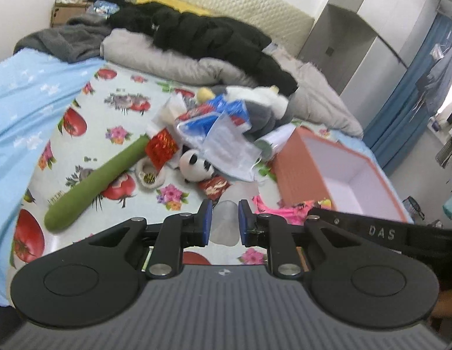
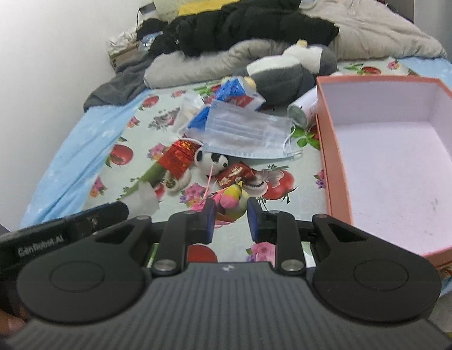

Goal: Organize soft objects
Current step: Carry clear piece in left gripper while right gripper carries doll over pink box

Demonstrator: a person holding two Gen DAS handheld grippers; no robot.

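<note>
My left gripper (image 1: 225, 218) is shut on a small translucent white soft piece (image 1: 224, 233), held above the flowered bedsheet (image 1: 121, 110). The same piece (image 2: 145, 199) shows at the left of the right wrist view. My right gripper (image 2: 230, 215) is shut on a yellow, green and pink plush bird (image 2: 233, 197), also off the sheet. An open pink box (image 2: 386, 145), white inside and empty, lies to the right. On the sheet ahead are a panda plush (image 2: 211, 160), a long green plush (image 1: 100, 175), a face mask (image 2: 246, 134) and a grey-and-white plush (image 2: 287, 70).
Red foil packets (image 2: 179, 157), blue-white wrappers (image 2: 234, 90) and a can (image 2: 302, 109) are mixed into the pile. A black jacket (image 1: 214, 38) and a grey duvet (image 1: 167, 58) fill the head of the bed. A blue blanket (image 1: 30, 102) lies along the left side by the wall.
</note>
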